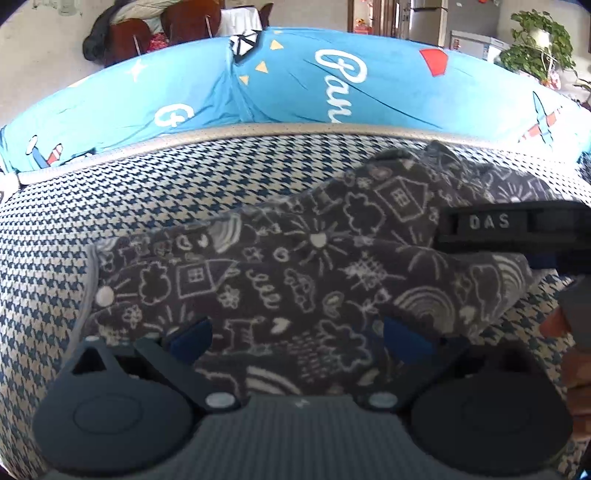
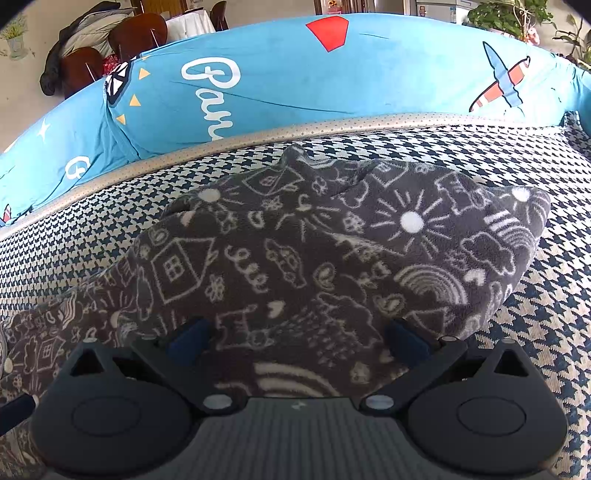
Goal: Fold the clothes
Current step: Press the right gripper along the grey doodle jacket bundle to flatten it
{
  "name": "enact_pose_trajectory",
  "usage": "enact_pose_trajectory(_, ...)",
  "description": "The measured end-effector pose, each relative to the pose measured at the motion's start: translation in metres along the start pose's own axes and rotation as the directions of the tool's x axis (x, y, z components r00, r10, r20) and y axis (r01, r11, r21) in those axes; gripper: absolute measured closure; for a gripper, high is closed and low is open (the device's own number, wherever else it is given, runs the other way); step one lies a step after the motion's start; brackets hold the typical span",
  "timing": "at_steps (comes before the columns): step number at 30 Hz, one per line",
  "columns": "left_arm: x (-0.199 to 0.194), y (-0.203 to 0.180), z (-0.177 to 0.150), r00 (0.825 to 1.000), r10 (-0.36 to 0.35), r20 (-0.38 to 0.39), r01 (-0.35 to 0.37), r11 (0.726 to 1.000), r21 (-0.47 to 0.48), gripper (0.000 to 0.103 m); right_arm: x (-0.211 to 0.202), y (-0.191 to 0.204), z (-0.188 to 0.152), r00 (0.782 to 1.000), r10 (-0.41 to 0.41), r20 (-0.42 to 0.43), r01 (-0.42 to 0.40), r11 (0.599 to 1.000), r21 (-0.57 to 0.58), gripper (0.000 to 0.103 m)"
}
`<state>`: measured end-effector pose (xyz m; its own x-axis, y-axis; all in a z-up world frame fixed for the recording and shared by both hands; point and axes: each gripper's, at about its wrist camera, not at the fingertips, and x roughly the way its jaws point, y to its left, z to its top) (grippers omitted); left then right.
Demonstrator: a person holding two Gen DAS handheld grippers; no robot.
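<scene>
**Doodle-print fleece garment on a houndstooth sofa seat**

A sofa seat [image 1: 147,192] in blue-and-white houndstooth weave fills both views, edged at 12 o'clock by a beige piped border. Behind that rises a bright blue cushion cover [image 1: 332,92] printed with white script, airplanes and a red shape. Farther back stand brown chairs [image 2: 136,33] at 11 o'clock and a leafy potted plant [image 1: 535,40] at 1 o'clock.

The dark grey fleece garment [image 2: 295,258] lies bunched on the seat, covered in white chalk-like doodles: houses, suns with rays, rainbows, clouds, cars and flowers. It looks soft and thick, with rounded folds; in the right wrist view its bulk humps toward 2 o'clock and a flatter part trails off toward 8 o'clock.

The left claw [image 1: 299,332] stands open, blue fingertips [image 1: 192,334] spread wide with garment cloth lying between them. The right claw [image 2: 297,336] is likewise open over the garment's near edge, gripping nothing. In the left wrist view, a black bar lettered "DAS" [image 1: 487,223] reaches in from 3 o'clock over the garment.
</scene>
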<state>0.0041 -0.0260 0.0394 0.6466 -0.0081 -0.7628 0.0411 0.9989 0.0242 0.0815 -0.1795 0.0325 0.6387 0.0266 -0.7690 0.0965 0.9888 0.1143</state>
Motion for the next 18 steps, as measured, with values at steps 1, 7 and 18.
enact_pose_trajectory(1, 0.003, -0.003, -0.002, 1.000, 0.001, -0.010, -0.001, 1.000, 0.004, 0.000, 0.000, 0.000, 0.000, 1.000, -0.001, -0.001, 0.001, 1.000, -0.001, 0.000)
enact_pose_trajectory(7, 0.010, -0.012, -0.011, 1.000, 0.024, -0.005, -0.024, 0.999, 0.032, 0.000, 0.001, 0.001, 0.000, 1.000, -0.004, -0.006, 0.004, 1.000, -0.008, 0.000)
enact_pose_trajectory(18, 0.016, -0.015, -0.017, 0.999, 0.034, 0.013, -0.034, 0.998, 0.053, 0.000, 0.002, 0.004, 0.000, 1.000, -0.015, -0.008, 0.015, 1.000, -0.018, 0.000)
